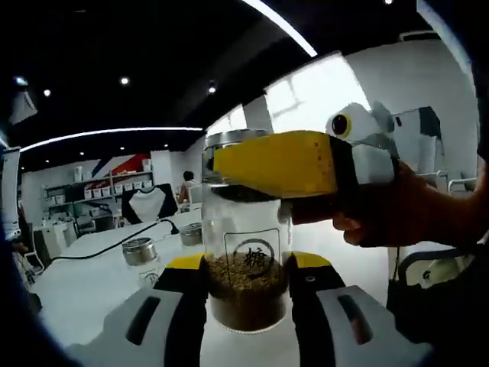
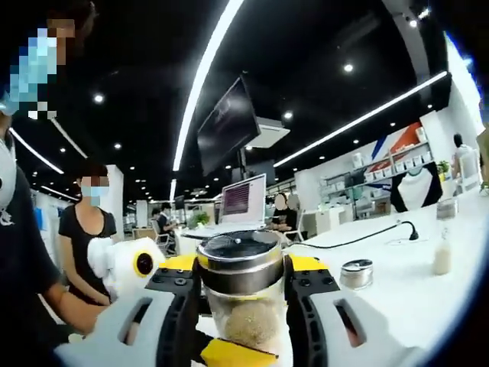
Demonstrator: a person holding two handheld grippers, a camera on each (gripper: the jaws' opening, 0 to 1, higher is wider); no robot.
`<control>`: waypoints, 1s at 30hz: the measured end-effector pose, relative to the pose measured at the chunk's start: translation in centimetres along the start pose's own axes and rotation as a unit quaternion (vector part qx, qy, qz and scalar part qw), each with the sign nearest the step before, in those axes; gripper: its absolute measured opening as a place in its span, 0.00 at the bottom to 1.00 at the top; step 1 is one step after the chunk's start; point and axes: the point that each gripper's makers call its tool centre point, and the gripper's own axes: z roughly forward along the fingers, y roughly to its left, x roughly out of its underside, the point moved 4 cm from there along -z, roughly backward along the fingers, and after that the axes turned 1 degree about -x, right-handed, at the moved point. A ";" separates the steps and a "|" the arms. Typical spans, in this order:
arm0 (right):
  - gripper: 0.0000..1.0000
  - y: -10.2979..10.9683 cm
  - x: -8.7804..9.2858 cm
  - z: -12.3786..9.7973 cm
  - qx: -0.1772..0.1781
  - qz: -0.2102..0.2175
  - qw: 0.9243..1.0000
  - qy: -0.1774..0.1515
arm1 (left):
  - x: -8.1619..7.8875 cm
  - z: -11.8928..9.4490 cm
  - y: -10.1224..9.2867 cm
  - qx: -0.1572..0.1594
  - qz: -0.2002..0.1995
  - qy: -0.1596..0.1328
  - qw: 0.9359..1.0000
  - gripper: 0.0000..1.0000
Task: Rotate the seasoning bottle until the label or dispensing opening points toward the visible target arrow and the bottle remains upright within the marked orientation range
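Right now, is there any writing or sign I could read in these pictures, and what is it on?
"糖": a single character inside a circle and square frame, printed on the glass seasoning bottle, seen in the left gripper view.
Screen text on the desktop monitor in the right gripper view: too blurred to read.
Hanging screen overhead: dark, nothing legible.
Boxes on the far wall shelves: too small to read.

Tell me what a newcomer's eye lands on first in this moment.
The glass seasoning bottle, half full of brown granules, stands centre frame in the left gripper view, clamped low by the left gripper. The right gripper closes its yellow-tipped jaws around the bottle's metal lid. Behind, a white table carries smaller jars.
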 end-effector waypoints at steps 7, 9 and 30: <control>0.38 -0.2 0.4 0.4 0.039 -0.029 0.999 0.008 | 0.6 0.0 0.3 -0.008 -0.010 0.003 1.000 0.43; 0.38 -0.2 0.3 0.4 0.027 -0.037 0.999 0.016 | 0.5 0.0 0.6 0.006 -0.010 0.001 1.000 0.43; 0.40 0.7 -0.3 0.8 -0.018 -0.056 0.997 0.053 | -0.5 -0.3 0.3 -0.021 -0.002 -0.019 1.000 0.43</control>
